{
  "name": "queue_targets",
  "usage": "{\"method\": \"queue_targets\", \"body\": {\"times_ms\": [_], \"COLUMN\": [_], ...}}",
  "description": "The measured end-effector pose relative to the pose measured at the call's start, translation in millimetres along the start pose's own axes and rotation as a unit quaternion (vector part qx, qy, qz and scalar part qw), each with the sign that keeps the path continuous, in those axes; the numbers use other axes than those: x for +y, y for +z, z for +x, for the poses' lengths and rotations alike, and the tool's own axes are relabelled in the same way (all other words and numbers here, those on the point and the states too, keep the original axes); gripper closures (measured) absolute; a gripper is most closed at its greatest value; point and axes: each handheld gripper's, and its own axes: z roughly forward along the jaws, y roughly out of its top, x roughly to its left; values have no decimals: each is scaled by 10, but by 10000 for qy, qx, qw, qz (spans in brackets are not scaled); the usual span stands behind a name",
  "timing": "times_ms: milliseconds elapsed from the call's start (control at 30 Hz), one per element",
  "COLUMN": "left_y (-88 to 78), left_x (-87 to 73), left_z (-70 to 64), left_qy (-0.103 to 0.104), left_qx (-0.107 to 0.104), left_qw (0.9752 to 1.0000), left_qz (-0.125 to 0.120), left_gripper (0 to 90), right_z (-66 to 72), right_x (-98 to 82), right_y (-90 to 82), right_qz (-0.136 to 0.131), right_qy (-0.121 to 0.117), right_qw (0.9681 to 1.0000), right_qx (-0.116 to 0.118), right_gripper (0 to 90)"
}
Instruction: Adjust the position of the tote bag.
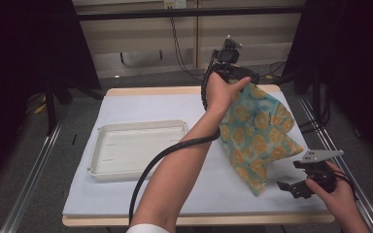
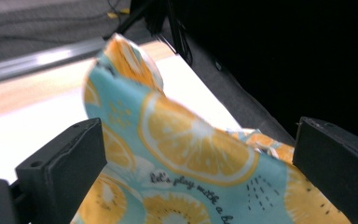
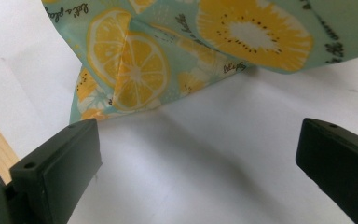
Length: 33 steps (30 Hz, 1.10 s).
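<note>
A teal cloth printed with orange slices (image 1: pixel 257 136) stands up off the white sheet at the right of the table, its lower corner near the front. Its top edge reaches my left gripper (image 1: pixel 245 76), held high at the table's back edge. In the left gripper view that gripper (image 2: pixel 198 158) is open, with the cloth (image 2: pixel 191 144) lying between the spread jaws. My right gripper (image 1: pixel 291 175) is low at the front right, just short of the cloth's lower corner. It (image 3: pixel 198 158) is open over bare sheet, and the cloth (image 3: pixel 135 70) hangs a little ahead, casting a shadow.
An empty cream tray (image 1: pixel 136 127) sits on the left half of the white sheet (image 1: pixel 126 194). The left gripper's black cable (image 1: pixel 165 155) loops along the forearm. Metal rails (image 1: pixel 34 170) run along both sides of the table, and dark curtains stand beyond.
</note>
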Motion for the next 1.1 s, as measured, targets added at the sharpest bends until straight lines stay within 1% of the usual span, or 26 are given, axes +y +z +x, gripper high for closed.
{"method": "queue_targets", "body": {"times_ms": [133,167,200,267,300,367,400,433,467,500,533,567,600,633,667,700,733,767,833,867,900,967,1000,1033,1067,1100], "left_y": [26,22,17,-1,-7,-16,-21,-35,-40,-42,-42,-42,-30,-27,-30,-42,-44,-41,-52,-60,-70,-84,-102,-132,-139,-139], "left_x": [-36,-51,-60,-72,-78,-95,-102,-108,-116,-122,-122,-130,-139,-146,-147,-134,-127,-122,-103,-89,-75,-61,-42,-6,11,23], "left_z": [-4,-4,-6,8,11,16,20,23,28,39,39,61,64,72,64,65,61,42,35,38,34,36,30,36,58,72], "left_qy": [-19,33,63,106,33,85,53,172,209,72,72,-90,-408,-400,-452,-482,-554,-677,-672,-597,-550,-511,-432,-231,-201,-156], "left_qx": [-66,-33,-25,-116,-170,-173,-187,-85,-67,-126,-126,-237,-420,-441,-352,-324,-369,-323,-292,-256,-220,-224,-226,-280,-456,-652], "left_qw": [9999,9995,9991,9979,9978,9978,9980,9978,9979,9982,9982,9975,9954,9950,9947,9932,9920,9916,9905,9901,9905,9900,9899,9896,9875,9860], "left_qz": [125,311,408,633,635,630,607,632,602,577,577,656,756,797,856,1007,1074,1051,1164,1245,1244,1296,1331,1392,1494,1526], "left_gripper": [32,60,75,138,168,206,237,270,308,319,344,367,443,492,535,617,665,721,802,855,899,900,900,900,900,900], "right_z": [-8,-8,-7,-3,-11,-10,-12,-12,-13,-14,-14,-9,-7,-12,-12,-13,-15,-17,-22,-19,-18,-17,-16,-22,-26,-31], "right_x": [-2,-4,-5,-1,3,4,3,2,1,1,1,2,2,4,5,4,3,0,-4,-6,-6,-5,-4,-6,-7,-9], "right_y": [-3,-7,-8,-13,-10,-10,-8,-8,-7,-10,-10,-10,-12,-12,-14,-12,-14,-14,-12,-13,-14,-15,-17,-18,-17,-20], "right_qz": [-40,-74,-89,-66,-103,-92,-98,-95,-96,-99,-99,-92,-83,-90,-86,-100,-100,-85,-61,-54,-57,-63,-70,-85,-90,-90], "right_qy": [-12,-19,-9,-7,-52,-36,-36,-37,-37,-36,-36,-41,-33,-54,-57,-47,-33,-17,-24,-2,-3,-1,-16,-29,-35,-40], "right_qw": [10000,10000,9999,10000,9999,10000,9999,9999,9999,9999,9999,9999,10000,9999,9999,9999,9999,10000,10000,10000,10000,10000,10000,10000,10000,10000], "right_qx": [-2,36,54,23,9,12,17,19,29,0,0,28,3,12,10,25,34,30,-4,15,6,34,29,28,22,10], "right_gripper": [0,0,0,0,0,0,0,0,0,0,0,0,0,0,0,0,0,0,0,0,0,0,0,0,0,0]}}
